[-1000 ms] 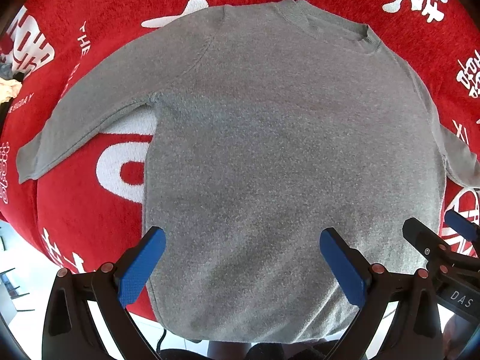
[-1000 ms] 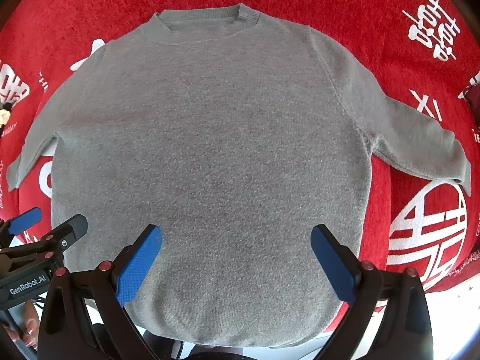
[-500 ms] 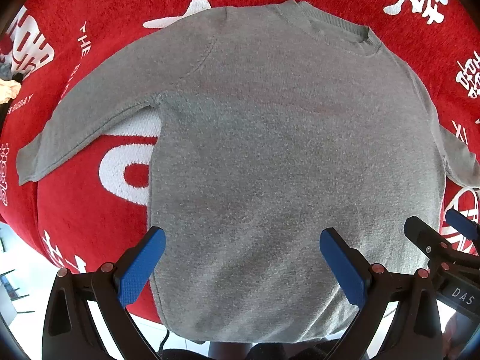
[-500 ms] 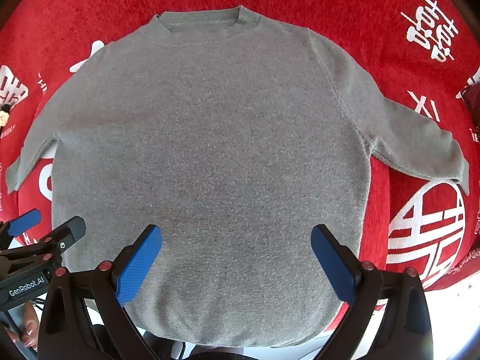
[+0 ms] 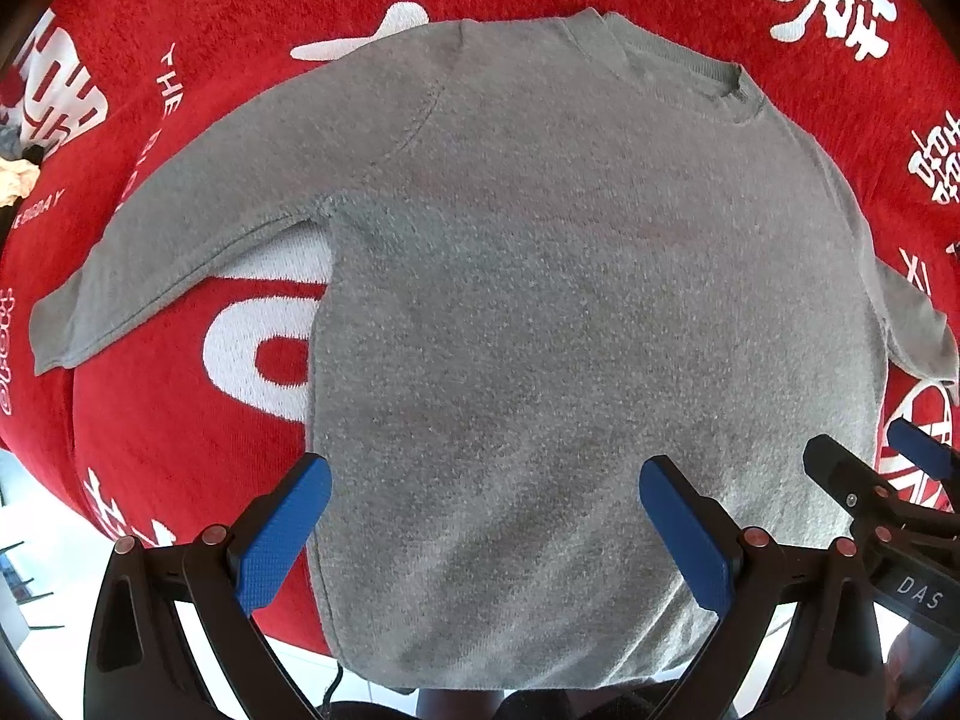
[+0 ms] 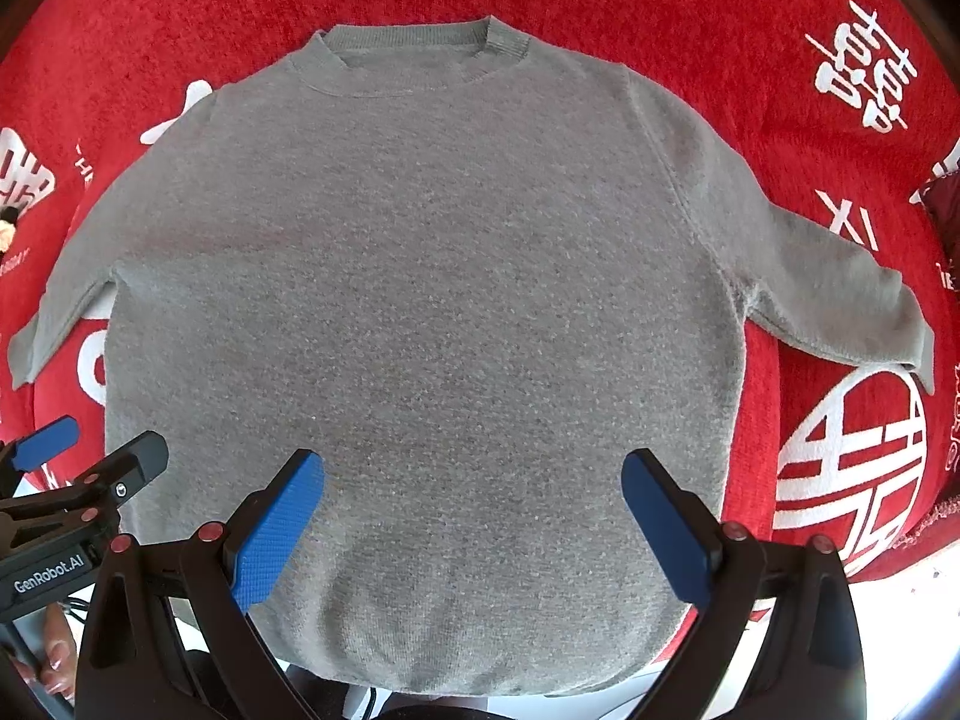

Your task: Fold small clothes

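Observation:
A small grey knit sweater (image 5: 570,312) lies flat on a red cloth, neck away from me, both sleeves spread out to the sides; it also fills the right wrist view (image 6: 420,300). My left gripper (image 5: 480,498) is open and empty, hovering above the hem's left half. My right gripper (image 6: 474,492) is open and empty above the hem's right half. The right gripper shows at the right edge of the left wrist view (image 5: 870,480), and the left gripper at the left edge of the right wrist view (image 6: 90,462).
The red cloth (image 6: 780,30) with white characters covers the table. Its near edge runs just under the sweater hem (image 6: 480,684), with pale floor below. Some small items (image 5: 18,174) lie at the far left.
Both grippers have drifted slightly, so the sweater sits a little lower in each view. The sweater itself has not moved and both grippers stay open.

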